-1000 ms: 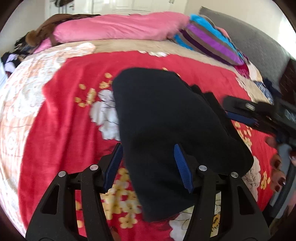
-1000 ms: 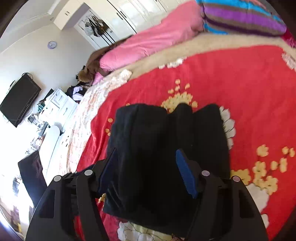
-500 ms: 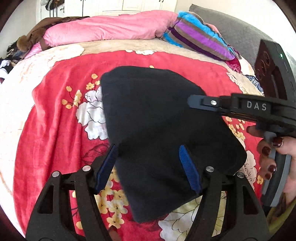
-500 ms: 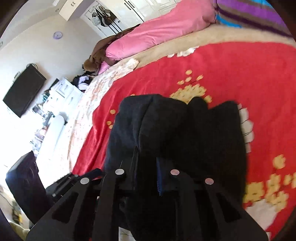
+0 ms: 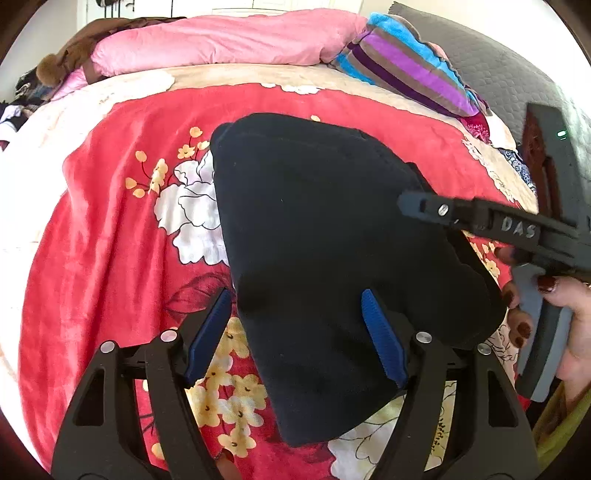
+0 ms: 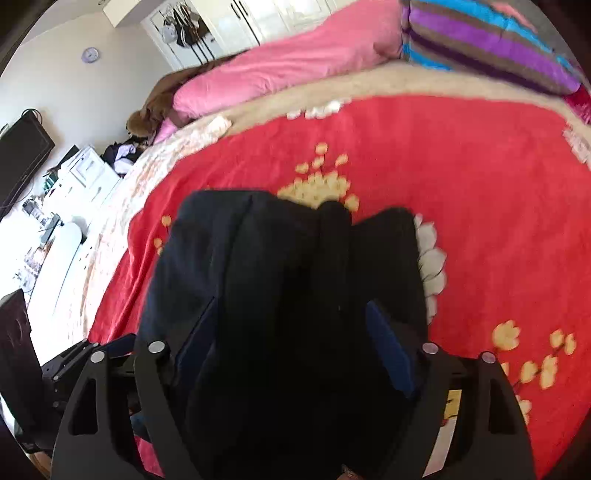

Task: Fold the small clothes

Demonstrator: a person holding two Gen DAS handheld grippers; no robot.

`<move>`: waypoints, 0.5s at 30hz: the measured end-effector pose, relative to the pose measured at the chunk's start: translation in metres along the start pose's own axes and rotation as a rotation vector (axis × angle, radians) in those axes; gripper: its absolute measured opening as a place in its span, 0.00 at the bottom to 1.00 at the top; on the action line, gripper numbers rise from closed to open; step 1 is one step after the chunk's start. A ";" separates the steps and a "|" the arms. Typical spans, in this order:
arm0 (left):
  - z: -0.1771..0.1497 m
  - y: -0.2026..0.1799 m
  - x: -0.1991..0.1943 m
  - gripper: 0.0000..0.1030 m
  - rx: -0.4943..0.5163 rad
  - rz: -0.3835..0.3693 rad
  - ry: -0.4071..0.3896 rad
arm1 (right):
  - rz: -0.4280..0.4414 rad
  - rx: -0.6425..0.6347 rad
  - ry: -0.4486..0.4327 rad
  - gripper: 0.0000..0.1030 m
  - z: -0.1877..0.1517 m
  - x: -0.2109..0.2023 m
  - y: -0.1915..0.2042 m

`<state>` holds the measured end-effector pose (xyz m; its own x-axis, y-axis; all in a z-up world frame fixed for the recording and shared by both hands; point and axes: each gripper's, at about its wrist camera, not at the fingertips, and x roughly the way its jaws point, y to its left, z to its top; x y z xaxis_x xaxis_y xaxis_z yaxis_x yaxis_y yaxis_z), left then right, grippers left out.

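Black fabric fills the near ground of both wrist views: a folded dark garment (image 5: pixel 332 258) lies flat on the red floral blanket (image 5: pixel 110 240) that covers the bed. No container shows in either view.

In the left wrist view the left tool (image 5: pixel 295 332) hangs low over the near end of the garment with its blue-padded fingers (image 5: pixel 384 343) spread wide. One pad sits over the cloth, the other over the blanket just beside the garment's left edge. Whether the pads touch the fabric cannot be told; nothing is pinched between them.

In the right wrist view the right tool (image 6: pixel 295 350) is likewise spread wide, its fingers (image 6: pixel 388 354) straddling the garment (image 6: pixel 288 295), which runs away from the camera in lengthwise folds with a raised ridge down the middle. The cloth lies between the fingers, not gripped. The view is slightly blurred.

From the left wrist view, the right tool (image 5: pixel 480 218) reaches in from the right above the garment's far right edge, and the person's hand (image 5: pixel 554 314) with dark painted nails grips its handle.

Farther off, the blanket's cream border meets a pink duvet (image 5: pixel 229 40) lying across the bed, with a striped pillow (image 5: pixel 406 70) to its right. In the right wrist view, white wardrobe doors (image 6: pixel 258 18) and a dark screen (image 6: pixel 22 155) stand beyond the bed.
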<state>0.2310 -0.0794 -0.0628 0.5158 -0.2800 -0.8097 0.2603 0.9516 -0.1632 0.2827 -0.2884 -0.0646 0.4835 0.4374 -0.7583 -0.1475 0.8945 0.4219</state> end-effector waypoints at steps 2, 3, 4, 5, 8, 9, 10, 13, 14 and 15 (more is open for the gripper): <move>0.000 -0.001 0.001 0.63 0.002 -0.001 0.002 | 0.036 0.024 -0.001 0.81 -0.002 0.003 -0.006; 0.000 -0.002 0.001 0.63 0.001 -0.002 0.002 | 0.071 0.038 0.001 0.69 -0.002 0.004 -0.008; 0.000 -0.002 0.001 0.63 0.001 -0.004 0.003 | 0.104 0.047 0.005 0.56 -0.001 0.004 -0.009; 0.000 -0.002 0.001 0.64 0.003 -0.006 0.004 | 0.131 0.054 0.008 0.52 -0.001 0.004 -0.008; -0.001 -0.002 0.002 0.65 0.002 -0.006 0.009 | 0.151 0.015 0.008 0.37 -0.002 0.005 0.000; -0.001 -0.003 0.002 0.65 0.001 -0.009 0.010 | 0.158 0.011 0.007 0.27 -0.001 0.004 0.003; -0.001 -0.003 0.002 0.65 -0.002 -0.012 0.010 | 0.182 0.008 0.006 0.22 0.000 0.002 0.005; 0.000 -0.004 -0.001 0.65 0.001 -0.013 0.003 | 0.188 -0.038 -0.012 0.20 0.003 -0.010 0.018; 0.001 -0.004 -0.003 0.65 -0.002 -0.016 -0.002 | 0.201 -0.053 -0.029 0.19 0.006 -0.017 0.023; 0.002 -0.003 -0.005 0.65 -0.007 -0.023 -0.008 | 0.215 -0.060 -0.040 0.19 0.007 -0.022 0.026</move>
<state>0.2291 -0.0815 -0.0573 0.5161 -0.3032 -0.8010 0.2670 0.9456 -0.1859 0.2744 -0.2755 -0.0337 0.4686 0.6157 -0.6335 -0.3010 0.7855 0.5407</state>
